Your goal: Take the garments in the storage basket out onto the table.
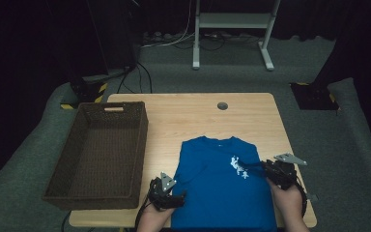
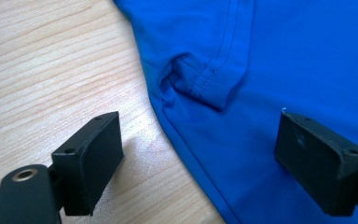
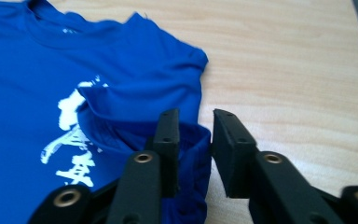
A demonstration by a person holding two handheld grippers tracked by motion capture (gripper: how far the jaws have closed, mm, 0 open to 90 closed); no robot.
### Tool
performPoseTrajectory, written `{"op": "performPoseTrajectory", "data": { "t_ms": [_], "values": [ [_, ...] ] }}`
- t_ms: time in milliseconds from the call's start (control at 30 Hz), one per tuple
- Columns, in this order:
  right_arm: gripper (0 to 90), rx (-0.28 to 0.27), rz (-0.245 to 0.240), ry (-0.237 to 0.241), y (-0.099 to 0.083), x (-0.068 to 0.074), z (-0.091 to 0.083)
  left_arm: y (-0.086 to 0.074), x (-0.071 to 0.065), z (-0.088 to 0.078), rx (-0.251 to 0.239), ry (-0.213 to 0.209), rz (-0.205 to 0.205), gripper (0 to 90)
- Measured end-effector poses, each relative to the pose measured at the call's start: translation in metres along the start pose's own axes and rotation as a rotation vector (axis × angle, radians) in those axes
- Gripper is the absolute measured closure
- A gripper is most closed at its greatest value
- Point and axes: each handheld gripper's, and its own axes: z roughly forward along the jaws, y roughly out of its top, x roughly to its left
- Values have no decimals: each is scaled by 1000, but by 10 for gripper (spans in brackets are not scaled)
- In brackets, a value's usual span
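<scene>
Where the pale wooden table (image 1: pixel 193 121) carries it, a blue T-shirt (image 1: pixel 222 188) is laid flat, collar pointing away from the person and hem reaching the near edge. Smooth, fine-knit fabric is seen, with a white brush-stroke print (image 1: pixel 240 167) on the chest and double stitching along a small folded sleeve corner (image 2: pixel 205 84) in the left gripper view. The left gripper (image 2: pixel 200 158) is held with its blocky black jaws wide apart, one over the bare wood grain and the other over the cloth, the shirt's side edge running between them without being pinched. The right gripper (image 3: pixel 196 149) is set at the shirt's right sleeve (image 3: pixel 186 140), whose hem is bunched up between narrowly parted jaws; whether the pads actually press on the fabric cannot be told. A dark brown woven basket (image 1: pixel 79 150), rectangular with a handle slot in its far wall, is placed at the left side of the table, well apart from the shirt.
</scene>
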Motion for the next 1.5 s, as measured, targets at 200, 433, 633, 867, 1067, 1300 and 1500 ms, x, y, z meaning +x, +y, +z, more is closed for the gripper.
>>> {"op": "performPoseTrajectory", "data": {
  "t_ms": [200,433,633,867,1067,1300,1500],
  "values": [
    [869,-33,-58,-10,-3,10,-10,0,0,0,0,0,0,153],
    [855,-67,-111,11,-12,27,-27,0,0,0,0,0,0,152],
    [796,-22,-117,49,-32,33,-25,0,0,0,0,0,0,153],
    [744,-77,-99,74,-30,30,-47,0,0,0,0,0,1,153],
    [764,-81,-94,35,-14,18,-40,0,0,0,0,0,1,153],
    [756,-34,-57,36,-10,9,-14,0,0,0,0,0,0,153],
    [741,1,-81,67,-19,10,-13,0,0,0,0,0,0,153]
  ]
}}
